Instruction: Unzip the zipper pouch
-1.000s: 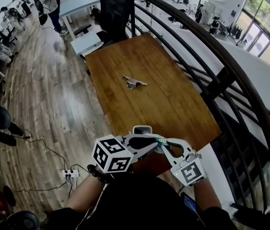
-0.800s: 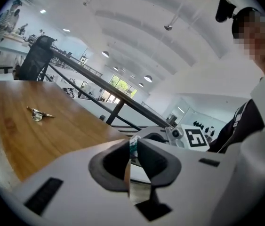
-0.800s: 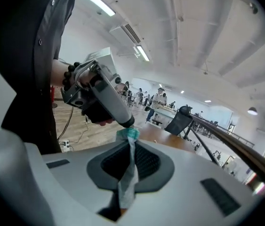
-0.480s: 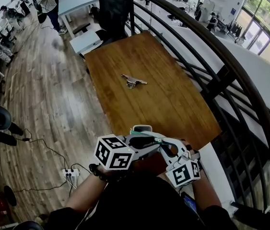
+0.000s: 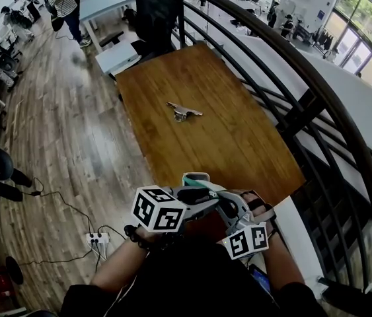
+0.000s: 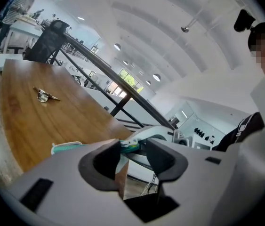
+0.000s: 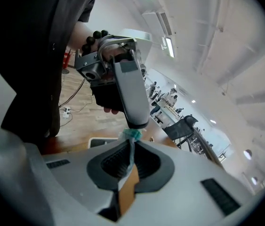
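Teal pouch edge [image 7: 133, 134] in shut R tongs [image 7: 131, 149]

Zipper pouch [image 5: 195, 177]: mostly buried under left gripper [image 5: 211, 197] and right gripper [image 5: 224, 202], only a teal-edged corner shows. The zipper can't be seen. Left jaws are opening with a teal strip [image 6: 131, 147] between them, and the right jaws pinch it; can't tell if it's pull tab or fabric. Metal item [image 5: 184, 111] on the table [image 5: 238, 144] is too small to identify. My forearms are cut off at the bottom edge of the head view.
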The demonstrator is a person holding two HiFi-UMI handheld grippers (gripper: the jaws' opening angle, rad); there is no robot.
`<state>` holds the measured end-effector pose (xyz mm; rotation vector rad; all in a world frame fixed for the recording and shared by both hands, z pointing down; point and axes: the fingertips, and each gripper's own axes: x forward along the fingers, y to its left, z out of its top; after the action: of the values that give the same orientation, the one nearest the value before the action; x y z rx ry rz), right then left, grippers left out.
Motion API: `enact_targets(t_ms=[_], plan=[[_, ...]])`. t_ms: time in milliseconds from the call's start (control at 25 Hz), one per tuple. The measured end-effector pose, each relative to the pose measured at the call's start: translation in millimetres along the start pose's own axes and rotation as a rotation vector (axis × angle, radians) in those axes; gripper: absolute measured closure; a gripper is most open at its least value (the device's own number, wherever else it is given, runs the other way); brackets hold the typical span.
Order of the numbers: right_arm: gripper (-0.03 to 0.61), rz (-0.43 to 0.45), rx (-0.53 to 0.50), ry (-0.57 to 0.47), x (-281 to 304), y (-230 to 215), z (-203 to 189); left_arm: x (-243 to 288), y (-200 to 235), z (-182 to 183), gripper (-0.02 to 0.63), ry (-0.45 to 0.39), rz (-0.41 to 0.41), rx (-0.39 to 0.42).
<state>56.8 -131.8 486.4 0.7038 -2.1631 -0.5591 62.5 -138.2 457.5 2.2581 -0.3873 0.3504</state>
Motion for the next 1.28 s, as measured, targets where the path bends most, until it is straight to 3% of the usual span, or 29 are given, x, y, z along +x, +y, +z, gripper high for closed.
enact_targets(t_ms=[320,480,880,1000,1280], plan=[[0.577,0.016,-0.105,0.041,6,10,-7,8,14,-10,0.445,0.001,0.000,-0.097],[0.577,0.025,-0.108,0.041,7,12,-7,8,17,-12,0.476,0.007,0.016,-0.092],[0.577,0.054,0.069,-0.030,-3,12,-12,1,6,-16,0.508,0.004,-0.071,-0.083],[0.577,0.053,0.097,-0.028,-6,10,-15,-3,7,-9,0.586,-0.035,-0.070,-0.094],[0.577,0.046,0.136,-0.049,-11,5,-8,-7,7,-7,0.589,-0.030,-0.072,-0.056]])
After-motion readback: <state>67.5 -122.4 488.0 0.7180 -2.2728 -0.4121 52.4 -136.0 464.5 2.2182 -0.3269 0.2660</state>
